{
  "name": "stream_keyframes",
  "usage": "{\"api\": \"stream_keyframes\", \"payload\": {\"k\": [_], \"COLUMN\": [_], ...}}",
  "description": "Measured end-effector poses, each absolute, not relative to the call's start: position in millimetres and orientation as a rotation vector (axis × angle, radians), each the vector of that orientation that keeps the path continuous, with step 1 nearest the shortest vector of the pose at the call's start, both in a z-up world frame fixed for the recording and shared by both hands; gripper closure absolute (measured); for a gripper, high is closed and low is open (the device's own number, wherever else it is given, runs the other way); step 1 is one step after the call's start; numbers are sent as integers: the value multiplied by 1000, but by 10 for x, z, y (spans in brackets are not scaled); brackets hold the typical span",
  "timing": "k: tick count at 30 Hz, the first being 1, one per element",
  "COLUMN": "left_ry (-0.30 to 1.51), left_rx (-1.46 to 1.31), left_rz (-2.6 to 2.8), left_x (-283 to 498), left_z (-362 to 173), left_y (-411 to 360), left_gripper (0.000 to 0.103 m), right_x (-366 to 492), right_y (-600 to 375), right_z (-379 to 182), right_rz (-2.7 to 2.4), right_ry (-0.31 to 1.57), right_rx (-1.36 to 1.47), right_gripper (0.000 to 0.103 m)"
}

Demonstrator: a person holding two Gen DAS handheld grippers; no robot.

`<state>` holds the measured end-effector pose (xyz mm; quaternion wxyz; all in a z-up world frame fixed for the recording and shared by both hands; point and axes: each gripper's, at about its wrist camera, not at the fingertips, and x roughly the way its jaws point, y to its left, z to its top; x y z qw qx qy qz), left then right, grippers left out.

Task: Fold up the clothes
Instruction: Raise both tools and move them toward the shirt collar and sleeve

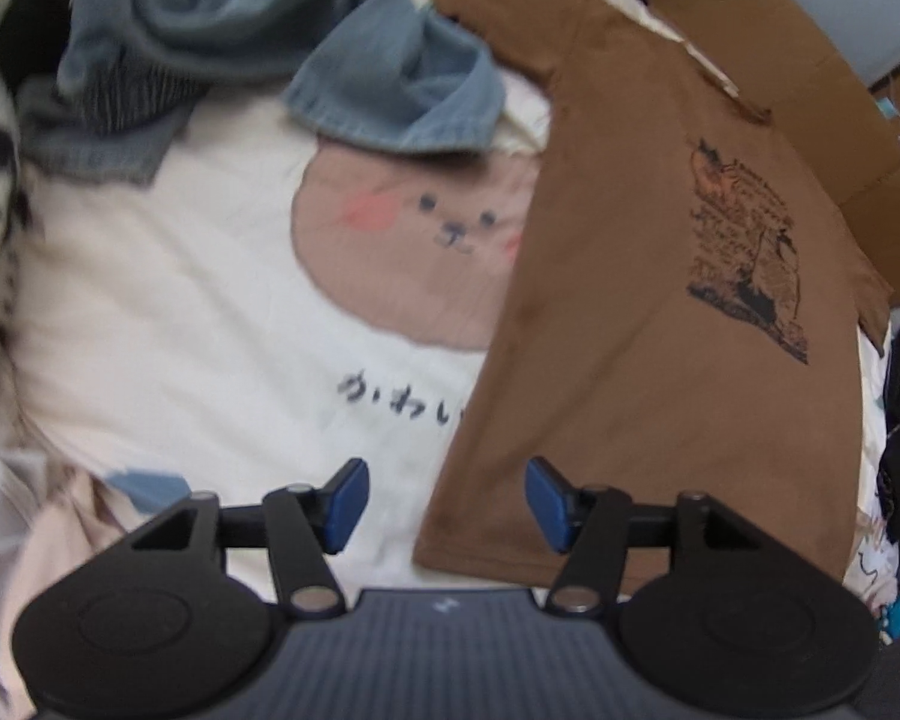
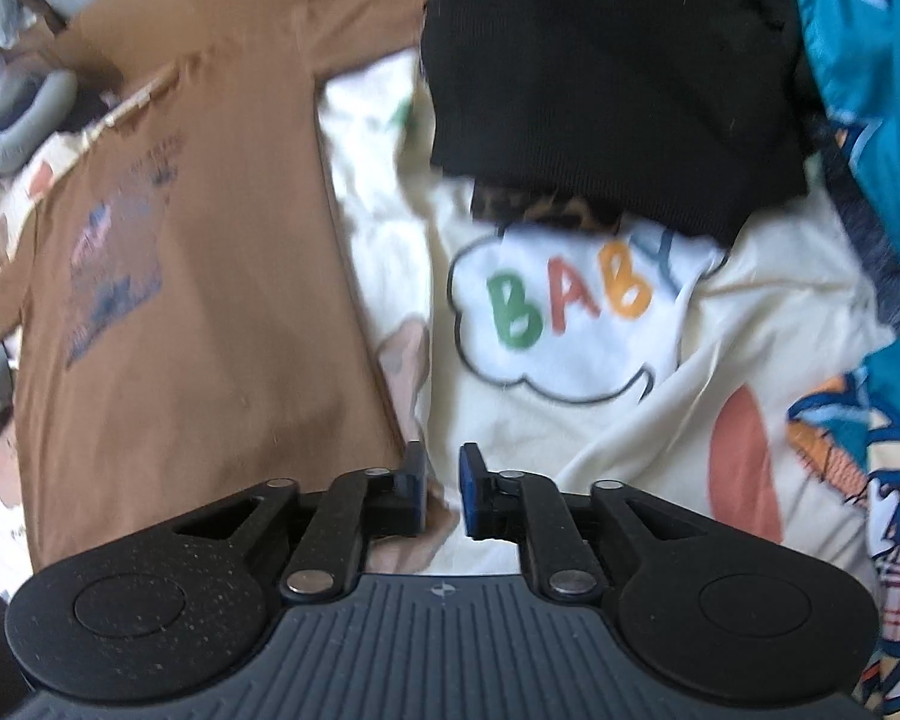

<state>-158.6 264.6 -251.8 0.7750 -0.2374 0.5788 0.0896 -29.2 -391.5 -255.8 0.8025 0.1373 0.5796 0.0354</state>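
Brown t-shirt [image 1: 660, 312] lies flat ahead and to the right of the left gripper [image 1: 447, 504], whose blue pads [image 1: 348, 501] are spread wide with nothing between them, its right pad over the shirt's hem. Denim clothes [image 1: 390, 90] are heaped farther ahead on the cream bedsheet [image 1: 168, 324].

Right wrist view: the right gripper [image 2: 443, 489] has only a narrow gap, empty, just beside the shirt's [image 2: 210, 276] edge on its left. A black garment [image 2: 612, 78] sits ahead, over the "BABY" print [image 2: 570, 294].
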Motion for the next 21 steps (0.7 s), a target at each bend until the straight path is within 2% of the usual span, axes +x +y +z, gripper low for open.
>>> {"api": "stream_keyframes", "payload": {"k": [6,8,9,21], "left_ry": [1171,1147,1135,1073], "left_rx": [-425,-407,-398,-335], "left_rz": [132,120,114,98], "left_x": [-1499,-1484,-1476,-1289], "left_z": [-2093,-1975,-1915,-1493], "left_y": [2521,2498,2487,2462], "left_gripper": [42,42,42,42], "right_x": [-265,-268,-266,-264], "right_y": [-3991,-3981,-3961,-3779], "right_z": [-2264,-2176,-2131,-1840], "right_rz": [88,90,94,165], "right_ry": [1170,1148,1137,1073], "right_rx": [303,302,288,250], "right_gripper": [77,64,63,62]}}
